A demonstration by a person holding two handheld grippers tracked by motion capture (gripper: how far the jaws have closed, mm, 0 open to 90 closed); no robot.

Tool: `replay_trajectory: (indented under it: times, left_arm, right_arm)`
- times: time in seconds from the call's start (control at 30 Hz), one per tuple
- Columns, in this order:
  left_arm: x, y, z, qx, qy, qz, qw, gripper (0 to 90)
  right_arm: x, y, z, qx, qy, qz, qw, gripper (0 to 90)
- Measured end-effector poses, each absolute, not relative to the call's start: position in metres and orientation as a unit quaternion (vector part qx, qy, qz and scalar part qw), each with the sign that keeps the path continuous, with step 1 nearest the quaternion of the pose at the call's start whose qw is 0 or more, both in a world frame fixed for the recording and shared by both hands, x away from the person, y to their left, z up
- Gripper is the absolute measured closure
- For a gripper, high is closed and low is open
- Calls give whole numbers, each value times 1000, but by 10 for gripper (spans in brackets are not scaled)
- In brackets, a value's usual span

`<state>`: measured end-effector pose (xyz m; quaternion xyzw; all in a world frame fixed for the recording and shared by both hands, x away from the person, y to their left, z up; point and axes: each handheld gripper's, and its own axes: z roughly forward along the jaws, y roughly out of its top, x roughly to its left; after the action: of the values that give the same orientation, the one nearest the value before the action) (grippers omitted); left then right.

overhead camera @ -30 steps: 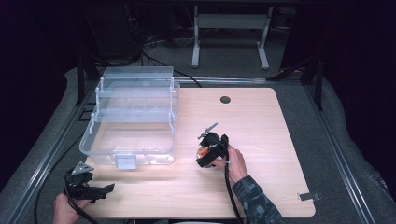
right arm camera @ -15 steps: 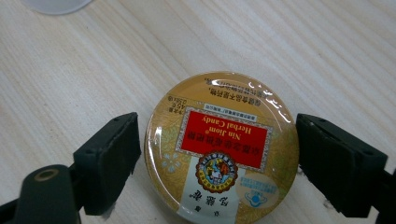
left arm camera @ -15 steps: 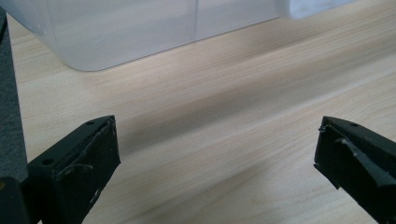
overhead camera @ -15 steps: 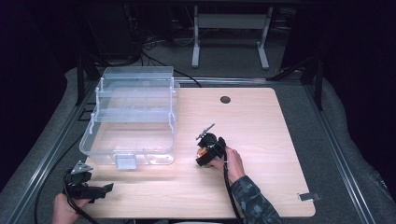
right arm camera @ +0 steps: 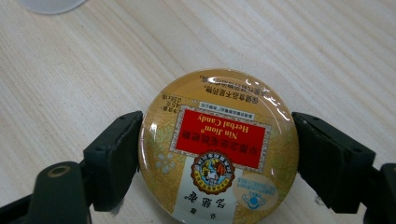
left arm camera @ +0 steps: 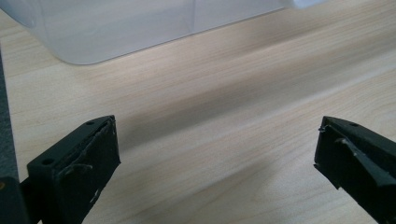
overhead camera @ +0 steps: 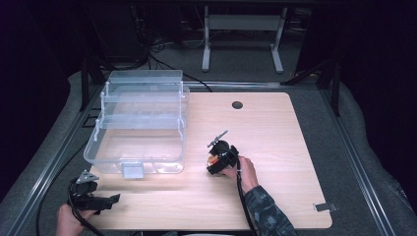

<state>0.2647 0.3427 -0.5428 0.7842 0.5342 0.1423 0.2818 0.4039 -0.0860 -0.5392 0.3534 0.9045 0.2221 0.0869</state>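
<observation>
- On the table (overhead camera: 275,147), mid-right: my right gripper (overhead camera: 219,158) sits over a round candy tin (right arm camera: 218,148), label "Nin Jiom Herbal Candy", gold with a red panel.
- Right gripper view: tin lies flat on the wood, lid up, label upside down to the camera.
- Tin sits squarely between my two black jaws. Left pad touches its rim; right pad is at the rim too, contact looks made on both sides.
- Jaws have just been closing, tin between them. I call it clenched on the tin, still wide because the tin is wide.
- Tin not lifted: it rests on the table.
- High view: my right hand (overhead camera: 241,169) holds the gripper pointed toward the clear box (overhead camera: 142,123), cable trailing back along my sleeve (overhead camera: 265,211).
- Box: clear plastic, tiered trays fanned open, on the table's left half, well apart from the tin. Small latch tab at its near wall.
- At the near-left corner: my left gripper (overhead camera: 103,200) lies low at the table edge in my left hand (overhead camera: 69,221).
- Left gripper view: jaws stand wide apart, bare wood between them, released. Box corner (left arm camera: 112,28) shows ahead, near but not touching.
- Small dark grommet hole (overhead camera: 237,104) at the table's far side.
</observation>
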Motion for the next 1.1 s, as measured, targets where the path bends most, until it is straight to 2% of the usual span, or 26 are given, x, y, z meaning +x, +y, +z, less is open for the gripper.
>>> replay_trajectory:
  times: [0.53,1.1]
  left_arm:
    - [267,339,-538,789,530,141,277,2]
    - [267,338,-536,794,521,138,281,2]
  right_arm:
    - [406,-94,-532,367,896,241,68,202]
    - [393,-140,-492,386,884,239,115,201]
